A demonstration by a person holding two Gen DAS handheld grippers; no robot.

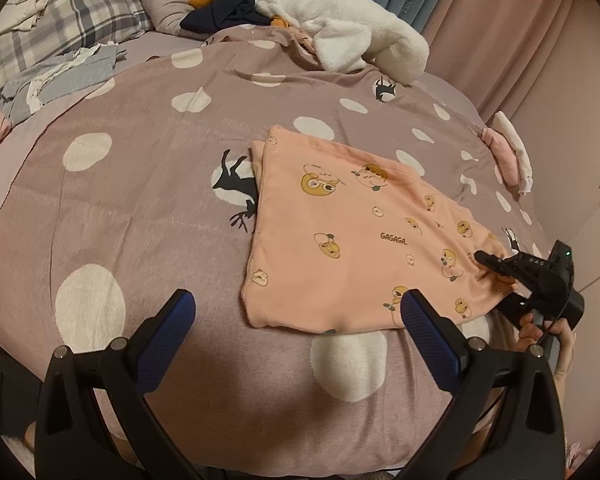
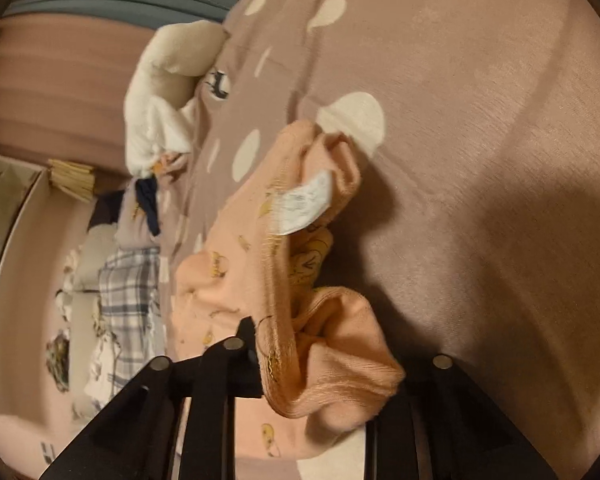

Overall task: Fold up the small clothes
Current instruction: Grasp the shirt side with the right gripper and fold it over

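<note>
A small peach garment (image 1: 352, 232) with yellow cartoon prints and "GAGAGA" lettering lies mostly flat on the mauve polka-dot duvet (image 1: 148, 208). My left gripper (image 1: 296, 320) is open and empty, hovering just short of the garment's near edge. My right gripper (image 1: 485, 261) is shut on the garment's right corner. In the right wrist view the pinched peach fabric (image 2: 324, 344) is bunched between the fingers, with a white care label (image 2: 304, 204) showing; the fingertips are hidden by the cloth.
A white fluffy blanket (image 1: 340, 28) and dark clothes (image 1: 224, 16) lie at the far end of the bed. Plaid pillows (image 1: 60, 36) and grey clothes (image 1: 56, 84) sit far left. A folded pink and white item (image 1: 508, 152) lies at right. Curtains hang behind.
</note>
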